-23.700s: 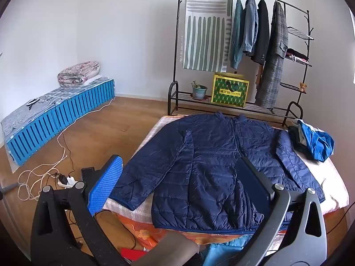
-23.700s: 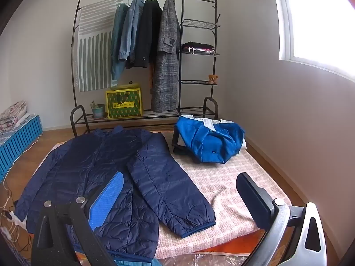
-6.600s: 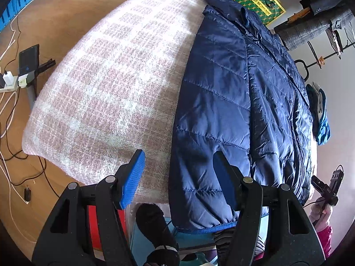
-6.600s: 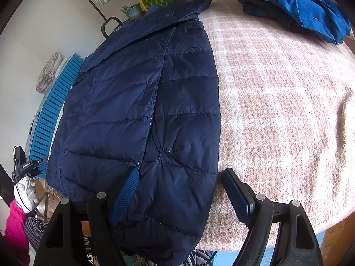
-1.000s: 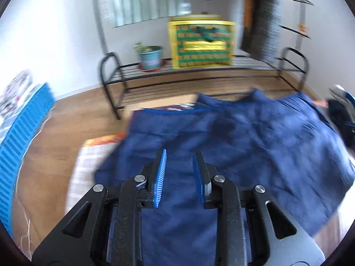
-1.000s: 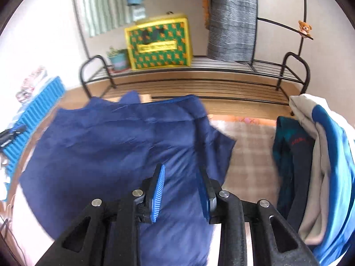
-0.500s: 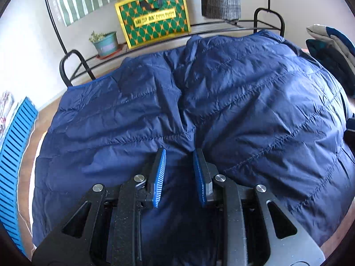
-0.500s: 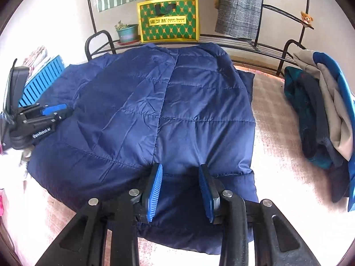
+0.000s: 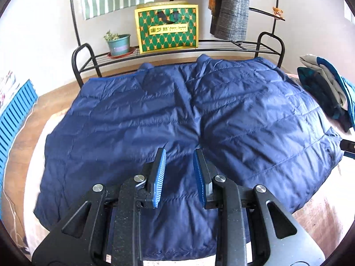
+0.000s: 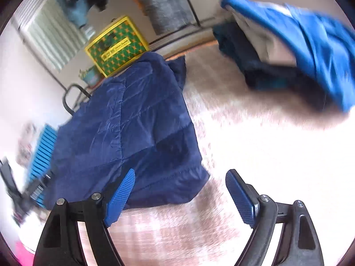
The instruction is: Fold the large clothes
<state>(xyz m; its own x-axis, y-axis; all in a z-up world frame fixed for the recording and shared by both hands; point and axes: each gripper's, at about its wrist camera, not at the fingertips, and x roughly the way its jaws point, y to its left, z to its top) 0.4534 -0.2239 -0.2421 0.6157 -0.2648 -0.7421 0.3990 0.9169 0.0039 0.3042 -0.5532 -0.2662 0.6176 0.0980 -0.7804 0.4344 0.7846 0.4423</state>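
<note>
The navy quilted jacket (image 9: 199, 115) lies folded on the pink checked blanket (image 10: 255, 155) that covers the bed. Its upper layer reaches toward the collar end, near the black clothes rack (image 9: 269, 42).

Left gripper (image 9: 179, 175): the blue pads (image 9: 160, 177) stand narrow and parallel, directly over the near part of the jacket. Jacket fabric shows in the gap between them, but whether the pads pinch it cannot be told from this view.

Right gripper (image 10: 180, 196): the jaws are opening and stand wide. Nothing is clamped between them. The left pad overlaps the jacket's near right corner in the view; the right pad is over bare blanket. This view is tilted and blurred.

Surroundings:
- A pile of clothes (image 10: 288, 44), with a bright blue garment on top, sits on the blanket to the right of the jacket, apart from it.
- A green and yellow box (image 9: 167, 30) and a potted plant (image 9: 118, 43) stand on the rack's lower shelf.
- A plaid coat (image 9: 230, 8) hangs from the rack above.
</note>
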